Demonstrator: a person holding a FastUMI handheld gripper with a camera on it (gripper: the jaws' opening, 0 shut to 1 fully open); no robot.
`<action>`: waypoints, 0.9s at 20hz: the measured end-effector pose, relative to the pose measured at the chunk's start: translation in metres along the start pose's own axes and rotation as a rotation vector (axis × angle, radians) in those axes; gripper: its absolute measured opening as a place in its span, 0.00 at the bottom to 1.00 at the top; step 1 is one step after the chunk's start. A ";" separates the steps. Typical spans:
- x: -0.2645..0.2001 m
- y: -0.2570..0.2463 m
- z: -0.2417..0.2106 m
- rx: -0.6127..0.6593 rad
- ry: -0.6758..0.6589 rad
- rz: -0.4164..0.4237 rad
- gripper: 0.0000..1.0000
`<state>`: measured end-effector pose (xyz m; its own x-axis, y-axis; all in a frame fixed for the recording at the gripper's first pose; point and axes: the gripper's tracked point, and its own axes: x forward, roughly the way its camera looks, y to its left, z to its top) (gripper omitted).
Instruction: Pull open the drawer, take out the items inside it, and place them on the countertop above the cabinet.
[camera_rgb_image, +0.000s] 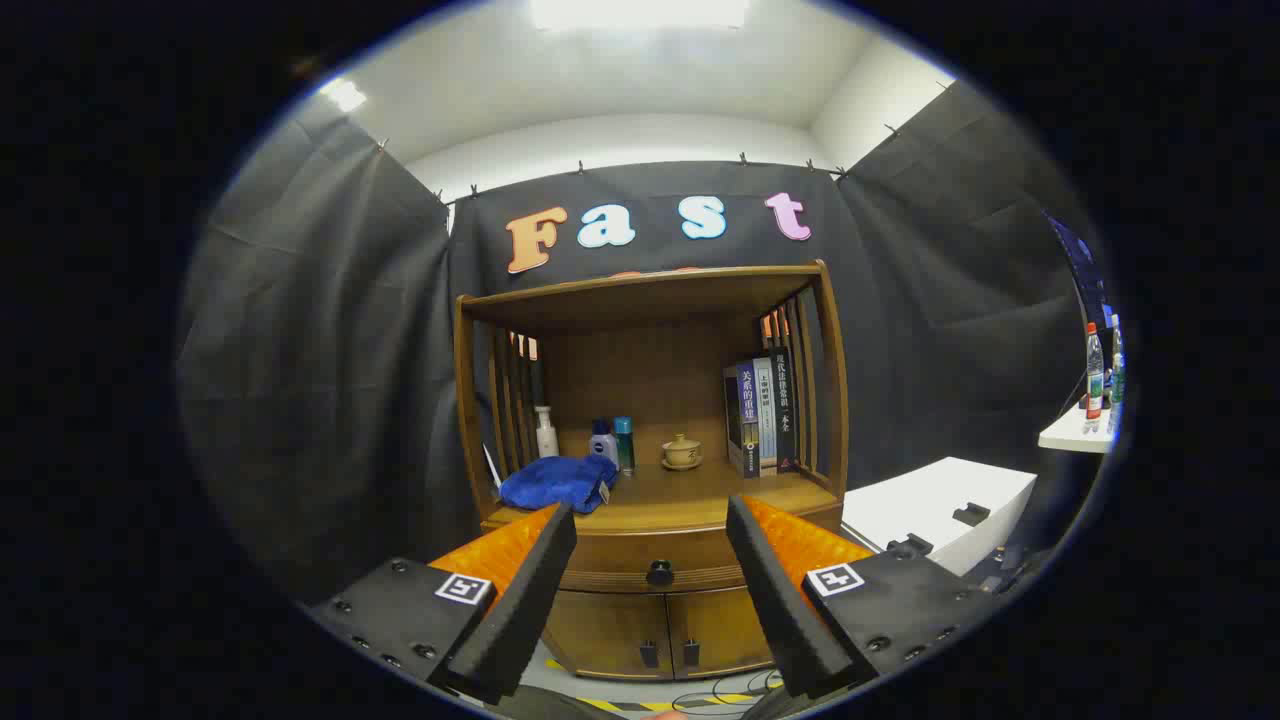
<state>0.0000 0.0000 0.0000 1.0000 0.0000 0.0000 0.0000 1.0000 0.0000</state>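
Gripper (650, 530) wide open, empty; drawer (640, 560) shut, its knob (659, 573) between the fingers. Beyond: cloth (556, 483), bottles (612, 442), cup (682, 452), books (762, 415).

Wood cabinet (650, 545) countertop carries blue cloth (555, 483), pump bottle (546, 432), 2 small bottles (612, 442), lidded cup (682, 452), books (762, 415).

Clear path to drawer knob (659, 573), apparently.
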 end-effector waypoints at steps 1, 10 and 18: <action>0.002 0.000 0.000 0.001 -0.003 -0.001 0.98; 0.021 -0.003 -0.004 0.026 -0.002 -0.001 0.98; 0.033 -0.007 -0.013 0.050 0.012 0.000 0.98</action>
<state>0.0334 -0.0065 -0.0132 0.9999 0.0005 -0.0123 0.0001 0.9988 0.0499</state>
